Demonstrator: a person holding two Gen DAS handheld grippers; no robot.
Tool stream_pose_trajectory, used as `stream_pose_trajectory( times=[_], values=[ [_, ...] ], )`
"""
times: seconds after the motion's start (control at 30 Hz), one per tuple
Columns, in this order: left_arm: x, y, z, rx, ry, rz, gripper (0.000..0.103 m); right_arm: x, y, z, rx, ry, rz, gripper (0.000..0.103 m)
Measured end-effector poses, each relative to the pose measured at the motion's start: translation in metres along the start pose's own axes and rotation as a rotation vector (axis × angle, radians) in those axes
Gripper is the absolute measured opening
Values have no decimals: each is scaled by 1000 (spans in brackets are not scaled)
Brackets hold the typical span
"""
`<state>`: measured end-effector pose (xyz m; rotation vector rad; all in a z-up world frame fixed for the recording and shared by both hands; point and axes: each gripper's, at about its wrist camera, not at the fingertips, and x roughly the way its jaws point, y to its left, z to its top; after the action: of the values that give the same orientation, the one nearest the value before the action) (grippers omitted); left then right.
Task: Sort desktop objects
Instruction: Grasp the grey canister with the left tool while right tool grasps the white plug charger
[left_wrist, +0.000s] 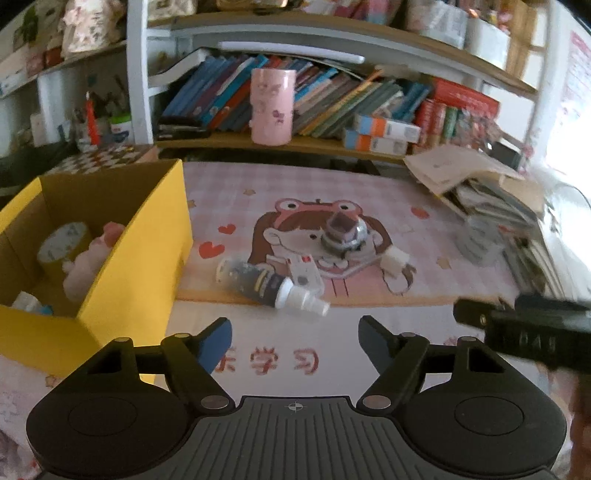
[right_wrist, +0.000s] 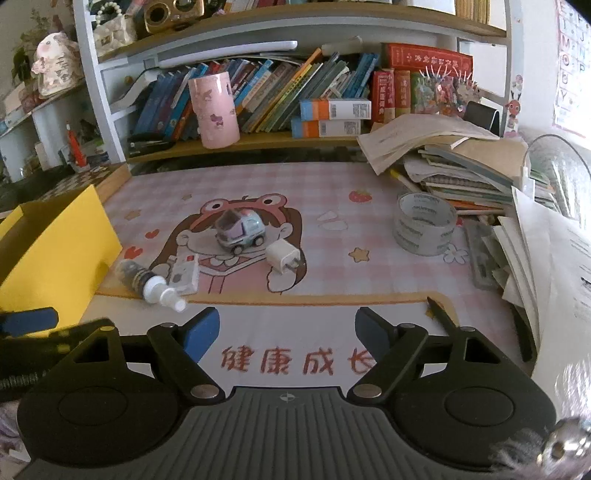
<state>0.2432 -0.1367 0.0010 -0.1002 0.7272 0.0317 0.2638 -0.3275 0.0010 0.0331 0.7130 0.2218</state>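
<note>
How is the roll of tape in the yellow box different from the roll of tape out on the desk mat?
The tape roll in the yellow box looks yellowish-tan and leans tilted among other items inside the yellow box. The clear tape roll on the desk mat is see-through grey, lies flat with its hole facing up, and sits alone beside a stack of books. Both are wide rolls with printed white cores.

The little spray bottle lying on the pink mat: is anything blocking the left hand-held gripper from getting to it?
Nothing visible blocks it. The left hand-held gripper is open and empty, and only bare pink cartoon desk mat lies between it and the small clear spray bottle with the white nozzle. A white rectangular gadget touches the bottle's far side.
</note>
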Motion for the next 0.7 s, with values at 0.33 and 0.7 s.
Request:
stream_pose_trajectory(
  times=[0.33,0.7],
  values=[
    [62,12,25,-288,80,149,62,50,-12,15,-72,25,51,68],
    [118,45,36,-505,140,211,62,111,-9,33,-197,36,94,59]
  ],
)
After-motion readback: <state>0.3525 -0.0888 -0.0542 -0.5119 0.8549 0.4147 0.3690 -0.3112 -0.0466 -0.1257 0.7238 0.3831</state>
